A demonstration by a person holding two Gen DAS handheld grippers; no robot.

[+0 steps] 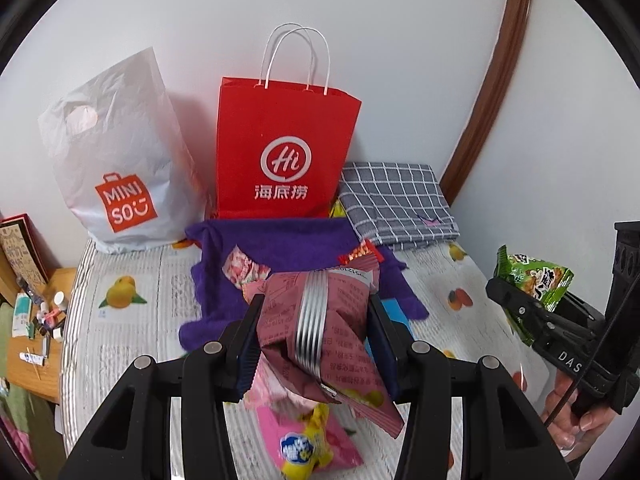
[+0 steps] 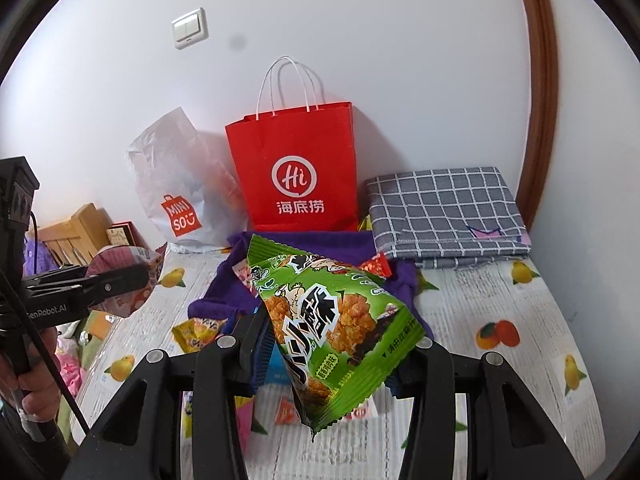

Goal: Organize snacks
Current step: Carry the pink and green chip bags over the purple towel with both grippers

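Fruit-print bed (image 1: 132, 280) under purple cloth (image 1: 288, 240), checked cloth (image 1: 396, 200), two bags.

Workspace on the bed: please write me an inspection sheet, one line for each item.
Surface: bed sheet with printed orange fruit, with a purple knitted cloth spread on it.
Job's things: dark pink crinkled snack packet and green crispy-snack packet, both lifted; red paper bag with white handles and white plastic Miniso bag upright against the wall.
Clutter: pink-and-yellow snack packet, folded grey checked cloth, small bottles on a wooden side table.
Grippers: left gripper shut on the pink packet; right gripper shut on the green packet.
Cables: black cable along the right gripper's handle.
Surroundings: white wall, light switch, brown curved trim.
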